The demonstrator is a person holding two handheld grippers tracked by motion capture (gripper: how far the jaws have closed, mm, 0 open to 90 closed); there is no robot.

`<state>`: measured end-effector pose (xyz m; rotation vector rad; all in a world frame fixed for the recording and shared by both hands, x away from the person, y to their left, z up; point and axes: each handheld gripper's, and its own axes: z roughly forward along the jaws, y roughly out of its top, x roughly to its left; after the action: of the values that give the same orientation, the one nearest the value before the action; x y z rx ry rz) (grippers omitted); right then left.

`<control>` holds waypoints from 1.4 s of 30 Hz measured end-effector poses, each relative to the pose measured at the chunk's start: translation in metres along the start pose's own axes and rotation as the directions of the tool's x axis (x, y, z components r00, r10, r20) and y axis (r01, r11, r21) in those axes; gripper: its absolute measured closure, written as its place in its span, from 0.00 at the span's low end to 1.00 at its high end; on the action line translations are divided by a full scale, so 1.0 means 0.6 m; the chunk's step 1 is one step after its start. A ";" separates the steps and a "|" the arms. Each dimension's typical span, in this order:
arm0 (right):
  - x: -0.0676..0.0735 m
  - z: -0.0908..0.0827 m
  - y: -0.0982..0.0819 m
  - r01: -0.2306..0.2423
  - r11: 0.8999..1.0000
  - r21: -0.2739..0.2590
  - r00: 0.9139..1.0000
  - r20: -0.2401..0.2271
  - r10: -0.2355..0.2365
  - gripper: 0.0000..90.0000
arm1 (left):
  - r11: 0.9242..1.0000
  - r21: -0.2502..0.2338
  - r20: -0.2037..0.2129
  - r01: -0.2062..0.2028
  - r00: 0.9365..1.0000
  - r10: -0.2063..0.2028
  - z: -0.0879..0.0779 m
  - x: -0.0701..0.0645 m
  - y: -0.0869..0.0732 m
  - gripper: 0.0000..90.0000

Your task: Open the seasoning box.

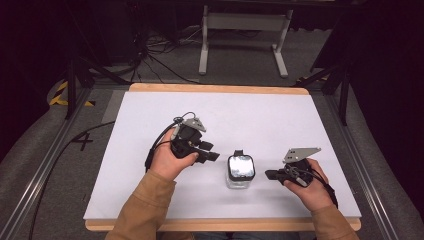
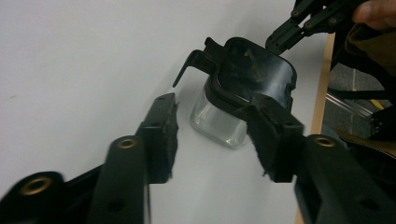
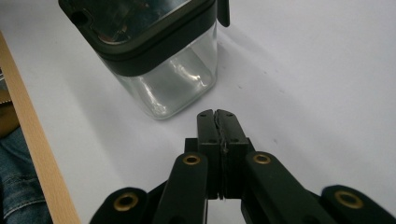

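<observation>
A small square clear-glass jar (image 1: 240, 170) with a black clip lid stands upright on the white table top (image 1: 260, 120), near the front edge. My left gripper (image 1: 212, 156) hovers just left of it, tilted, and is open; in the left gripper view the left gripper (image 2: 212, 107) has the jar (image 2: 219, 123) just beyond its tips, and no pad presses on it. My right gripper (image 1: 270, 174) sits just right of the jar, shut with nothing in it. In the right gripper view the right gripper (image 3: 217, 115) stops a little short of the jar's (image 3: 168, 81) glass wall.
A wooden board edge (image 1: 220, 225) runs along the table's front, and the same edge (image 3: 32, 154) lies close to the jar. Metal rails (image 1: 45, 165) flank the table. Cables (image 1: 150, 60) and a white stand (image 1: 245, 22) are on the floor behind.
</observation>
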<state>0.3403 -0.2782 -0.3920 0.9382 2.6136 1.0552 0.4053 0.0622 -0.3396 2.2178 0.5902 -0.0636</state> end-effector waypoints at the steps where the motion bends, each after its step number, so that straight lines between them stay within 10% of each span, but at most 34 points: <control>1: -0.001 -0.001 -0.003 0.007 1.000 -0.002 1.000 0.007 -0.007 1.00 | 1.000 -0.008 0.002 0.001 1.000 -0.001 0.003 0.002 0.003 0.73; 11: 0.003 -0.013 -0.020 -0.020 1.000 -0.012 1.000 0.024 0.020 1.00 | 0.993 -0.112 0.054 0.040 0.998 -0.035 0.053 0.009 0.028 0.97; 23: 0.006 -0.026 -0.042 -0.041 0.999 -0.017 0.998 0.044 0.042 1.00 | 0.997 -0.077 0.027 -0.015 0.999 0.017 0.110 0.003 0.047 0.98; 42: 0.012 -0.022 -0.040 -0.028 0.999 -0.018 0.999 0.039 0.029 1.00 | 0.998 -0.050 0.015 -0.047 0.999 0.047 0.121 0.001 0.048 0.97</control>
<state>0.3178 -0.2947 -0.3978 0.9854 2.5626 1.0539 0.4288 -0.0067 -0.3671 2.1796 0.5250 -0.0419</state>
